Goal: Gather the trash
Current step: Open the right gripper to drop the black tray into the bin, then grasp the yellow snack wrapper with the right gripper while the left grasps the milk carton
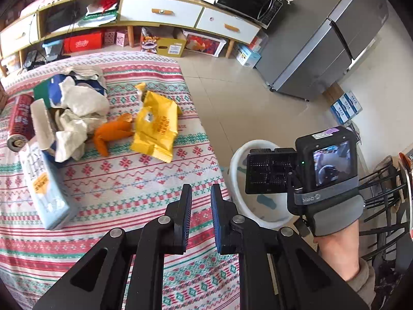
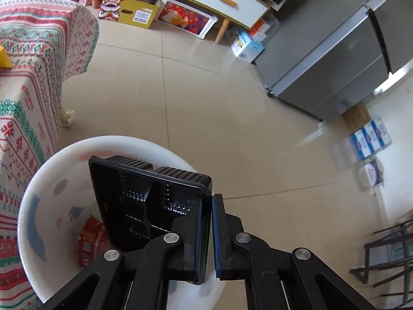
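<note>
- Tiled floor (image 2: 206, 108) beside a bench (image 1: 134, 188) under a patterned cloth.
- Black plastic tray (image 2: 144, 201) pinched at its edge in the right claw (image 2: 210, 235), over the white bin (image 2: 33, 180).
- Red packet (image 2: 90, 237) inside the bin.
- Left claw (image 1: 201, 217) closed, empty, above the bench.
- Yellow wrapper (image 1: 155, 126), crumpled paper (image 1: 77, 108), red can (image 1: 22, 116) on the cloth.

Bright, even daylight; soft glare streaks the floor (image 2: 206, 82) toward two o'clock; strong fisheye bending, dark vignetted corners, slight blur at edges

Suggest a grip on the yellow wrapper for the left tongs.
Probably the yellow wrapper's torn top corner: it sticks up off the cloth, while the rest lies flat. Come from above on the far side, clear of the orange peel at its left edge.
</note>
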Available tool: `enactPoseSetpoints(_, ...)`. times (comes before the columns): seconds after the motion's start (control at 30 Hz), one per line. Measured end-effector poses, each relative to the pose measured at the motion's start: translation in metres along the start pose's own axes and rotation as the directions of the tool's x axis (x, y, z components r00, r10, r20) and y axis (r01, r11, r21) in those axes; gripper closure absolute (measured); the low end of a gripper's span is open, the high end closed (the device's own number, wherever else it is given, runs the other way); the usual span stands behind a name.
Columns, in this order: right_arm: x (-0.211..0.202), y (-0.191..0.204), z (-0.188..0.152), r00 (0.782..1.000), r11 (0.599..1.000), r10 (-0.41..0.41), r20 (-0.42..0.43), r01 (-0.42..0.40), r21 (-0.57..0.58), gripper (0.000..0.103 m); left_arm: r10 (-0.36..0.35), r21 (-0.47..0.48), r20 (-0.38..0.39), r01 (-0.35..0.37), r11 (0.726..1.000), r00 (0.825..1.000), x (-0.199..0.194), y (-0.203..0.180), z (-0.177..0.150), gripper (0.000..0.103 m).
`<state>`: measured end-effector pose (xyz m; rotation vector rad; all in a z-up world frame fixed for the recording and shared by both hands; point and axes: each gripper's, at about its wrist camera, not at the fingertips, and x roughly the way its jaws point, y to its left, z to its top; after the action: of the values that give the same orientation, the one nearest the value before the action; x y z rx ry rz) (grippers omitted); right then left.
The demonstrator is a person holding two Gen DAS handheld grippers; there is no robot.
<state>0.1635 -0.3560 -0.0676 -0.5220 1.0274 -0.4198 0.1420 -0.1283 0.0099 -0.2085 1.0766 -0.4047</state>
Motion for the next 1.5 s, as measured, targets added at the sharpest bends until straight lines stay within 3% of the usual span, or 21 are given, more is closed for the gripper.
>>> enactPoseSetpoints(0.07,0.003,0.008,-0.001,0.997,0.996,-0.079,0.0,0.078,-0.044,0.098,-0.008,0.001,0.018,0.008,1.0,1.0,-0.016,0.01,-0.003,0.087)
enactPoseSetpoints(0.13,0.007,0.018,-0.004,0.994,0.991,-0.107,-0.013,0.106,-0.082,0.097,-0.007,0.009,0.04,0.007,1.0,0.999,-0.031,0.021,-0.006,0.087)
enactPoseSetpoints(0.23,0.011,0.024,-0.008,0.997,0.997,0.002,-0.073,-0.008,-0.073,0.097,-0.019,-0.006,0.067,0.019,1.0,0.998,-0.046,0.04,-0.012,0.085)
enactPoseSetpoints(0.3,0.009,0.02,-0.011,0.986,0.992,0.121,-0.111,-0.125,-0.029,0.097,-0.027,-0.034,0.072,0.029,0.999,0.997,-0.052,0.055,-0.013,0.083)
enactPoseSetpoints(0.37,0.006,0.01,-0.012,0.951,0.962,0.274,-0.141,-0.269,0.053,0.092,-0.029,-0.049,0.08,0.033,0.998,0.996,-0.056,0.063,-0.013,0.082)
enactPoseSetpoints(0.43,0.005,0.001,-0.015,0.891,0.9,0.43,-0.146,-0.41,0.15,0.075,-0.035,-0.058,0.086,0.04,0.998,0.996,-0.06,0.069,-0.013,0.082)
enactPoseSetpoints(0.47,0.005,-0.004,-0.016,0.866,0.872,0.48,-0.144,-0.452,0.186,0.074,-0.04,-0.06,0.089,0.045,0.997,0.995,-0.061,0.07,-0.013,0.082)
enactPoseSetpoints(0.67,0.003,-0.034,-0.016,0.804,0.777,0.589,-0.08,-0.536,0.331,0.069,-0.054,-0.049,0.089,0.058,0.997,0.995,-0.061,0.069,-0.015,0.082)
enactPoseSetpoints(0.9,-0.002,-0.063,-0.012,0.786,0.71,0.619,-0.003,-0.557,0.431,0.068,-0.057,-0.037,0.082,0.06,0.998,0.995,-0.057,0.066,-0.015,0.082)
enactPoseSetpoints(1.13,-0.005,-0.065,-0.011,0.757,0.665,0.652,0.03,-0.591,0.457,0.067,-0.054,-0.043,0.082,0.058,0.997,0.995,-0.057,0.068,-0.014,0.082)
enactPoseSetpoints(1.23,-0.009,-0.066,-0.009,0.758,0.662,0.65,0.048,-0.596,0.454,0.063,-0.038,-0.065,0.081,0.044,0.997,0.996,-0.058,0.076,-0.013,0.082)
enactPoseSetpoints(1.33,-0.017,-0.061,-0.004,0.749,0.661,0.658,0.075,-0.622,0.42,0.059,-0.002,-0.113,0.077,0.01,0.994,0.997,-0.059,0.09,-0.011,0.068)
enactPoseSetpoints(1.4,-0.024,-0.054,0.0,0.737,0.657,0.669,0.091,-0.644,0.392,0.054,0.02,-0.162,0.082,-0.006,0.987,0.996,-0.062,0.105,-0.01,0.05)
enactPoseSetpoints(1.5,-0.034,-0.04,0.007,0.686,0.62,0.721,0.101,-0.703,0.35,0.05,0.045,-0.238,0.081,-0.025,0.971,0.996,-0.065,0.126,-0.008,0.046)
